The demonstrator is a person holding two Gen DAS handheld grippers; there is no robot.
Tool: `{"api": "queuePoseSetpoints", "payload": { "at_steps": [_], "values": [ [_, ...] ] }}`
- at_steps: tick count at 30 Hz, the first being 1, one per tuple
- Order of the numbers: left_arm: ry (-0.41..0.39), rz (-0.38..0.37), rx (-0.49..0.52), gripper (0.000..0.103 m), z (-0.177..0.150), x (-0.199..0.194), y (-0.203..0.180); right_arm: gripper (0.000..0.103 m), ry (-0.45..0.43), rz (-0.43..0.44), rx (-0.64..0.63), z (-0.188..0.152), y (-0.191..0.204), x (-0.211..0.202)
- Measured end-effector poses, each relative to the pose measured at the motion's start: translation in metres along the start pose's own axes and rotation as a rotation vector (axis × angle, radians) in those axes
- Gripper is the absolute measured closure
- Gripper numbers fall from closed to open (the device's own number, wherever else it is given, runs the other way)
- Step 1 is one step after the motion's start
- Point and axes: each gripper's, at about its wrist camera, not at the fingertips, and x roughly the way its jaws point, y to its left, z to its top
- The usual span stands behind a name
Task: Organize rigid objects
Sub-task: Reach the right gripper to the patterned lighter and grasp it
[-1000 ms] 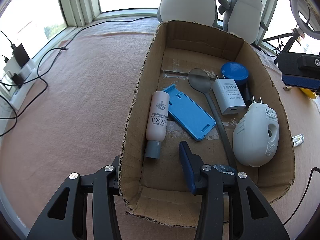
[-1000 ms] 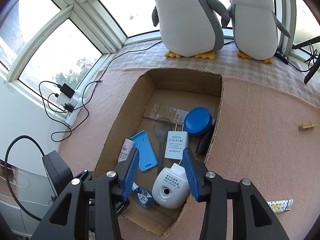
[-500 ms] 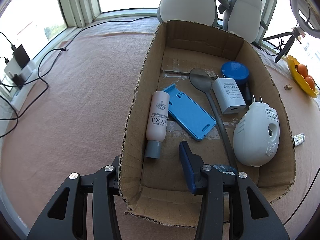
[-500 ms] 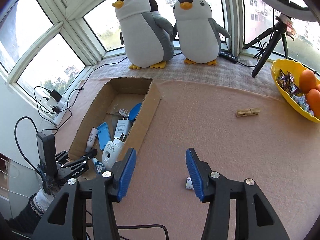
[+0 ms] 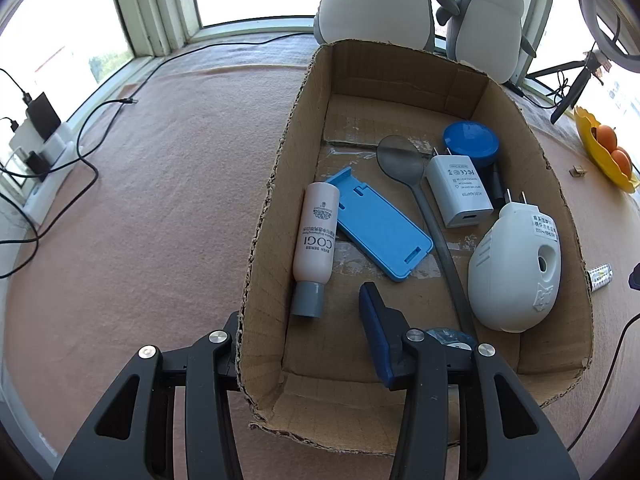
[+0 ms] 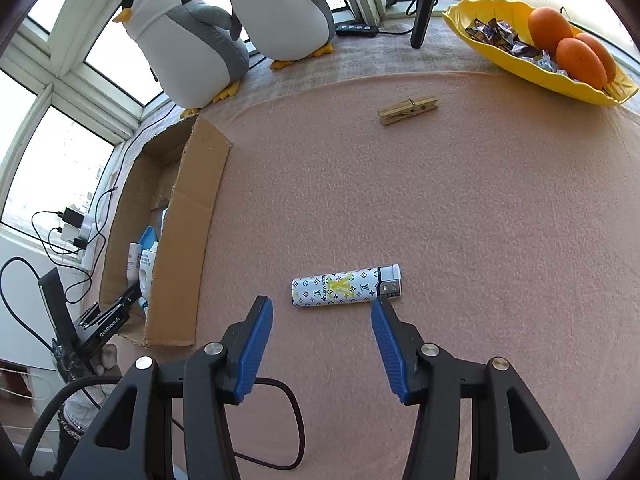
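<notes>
A cardboard box (image 5: 264, 216) lies on the pink cloth and holds a pink bottle (image 5: 316, 236), a blue phone stand (image 5: 380, 224), a spoon (image 5: 404, 164), a white charger (image 5: 460, 190), a blue lid (image 5: 472, 144) and a white plug-in device (image 5: 516, 268). My left gripper (image 5: 304, 344) is open and straddles the box's near left wall, one finger inside and one outside. In the right wrist view a patterned lighter (image 6: 346, 286) lies on the cloth. My right gripper (image 6: 322, 324) is open, just short of the lighter.
A wooden clothespin (image 6: 408, 110) lies farther back. A yellow bowl (image 6: 492, 38) with oranges and sweets stands at the back right. Two plush penguins (image 6: 192, 48) sit behind the box (image 6: 188, 216). Cables and a power strip (image 5: 36, 148) lie at the left.
My right gripper has swung away from above the box to the right and come down close to the lighter. My left gripper has stayed at the box wall.
</notes>
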Motion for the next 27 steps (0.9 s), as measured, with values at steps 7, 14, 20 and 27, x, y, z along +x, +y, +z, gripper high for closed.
{"api": "queuePoseSetpoints", "payload": {
  "at_steps": [7, 14, 20, 27],
  "values": [
    [0.0, 0.0, 0.0, 0.058, 0.0, 0.0, 0.0, 0.056, 0.039, 0.05, 0.089, 0.001, -0.008, 0.022],
    [0.0, 0.0, 0.0, 0.058, 0.0, 0.0, 0.0, 0.056, 0.044, 0.034, 0.07, 0.014, 0.005, 0.037],
    [0.0, 0.0, -0.001, 0.058, 0.0, 0.0, 0.0, 0.055, 0.036, 0.035, 0.042, 0.033, 0.017, 0.046],
    [0.0, -0.006, -0.01, 0.058, 0.0, -0.001, 0.001, 0.056, 0.049, -0.006, 0.068, 0.032, 0.02, 0.04]
  ]
}}
